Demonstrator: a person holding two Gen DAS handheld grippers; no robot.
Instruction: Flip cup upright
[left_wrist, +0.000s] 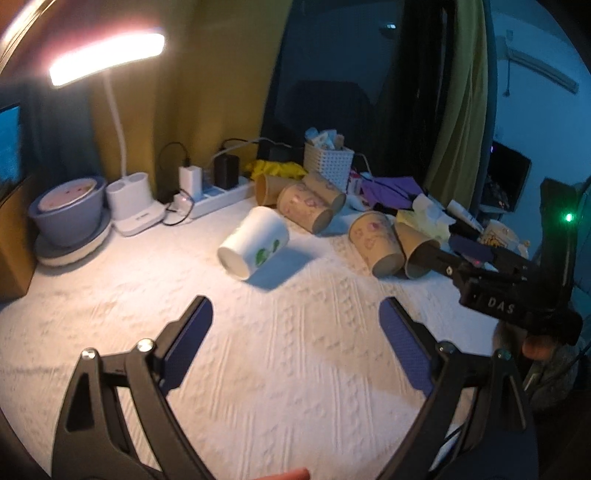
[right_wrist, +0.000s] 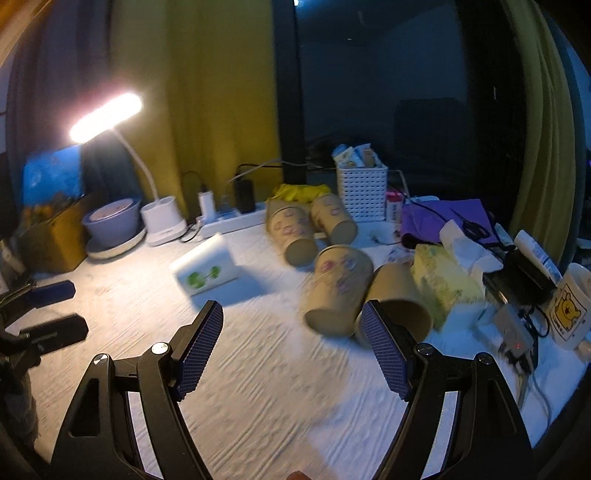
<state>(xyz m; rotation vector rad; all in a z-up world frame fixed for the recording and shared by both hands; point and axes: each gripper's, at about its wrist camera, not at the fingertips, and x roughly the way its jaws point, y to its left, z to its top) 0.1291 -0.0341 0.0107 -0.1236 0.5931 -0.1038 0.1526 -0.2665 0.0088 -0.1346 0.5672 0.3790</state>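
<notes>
A white paper cup (left_wrist: 255, 242) with a green leaf print lies on its side on the pale textured tablecloth (left_wrist: 295, 369), apart from the others, mouth turned toward the left gripper (left_wrist: 295, 321), whose blue-padded jaws stand spread and empty just short of it. To its right, five brown printed paper cups (left_wrist: 376, 240) lie tipped over in a loose heap, several touching. The right gripper (right_wrist: 291, 325), likewise spread and holding nothing, faces the nearest two brown cups, one jaw close against the plain brown cup (right_wrist: 397, 306) at the right of the heap.

The risks appear plain. Thin paper may crumple or squirt sideways if pinched hard across its wall, and a cup on its side may roll away at first touch. Any sweep through the brown heap could send neighbours rolling toward the power strip (left_wrist: 218, 195) and its cables. Motion blur in both views suggests quick movement, which would worsen either slip.

Only the right wrist camera shows the bear-print mug (right_wrist: 569, 310), the tissue pack (right_wrist: 443, 284) and the small device with a red light at the table's right edge, plus the left gripper's two fingers. Only the left wrist camera shows the white cup's open mouth and the right gripper's body reaching in.
</notes>
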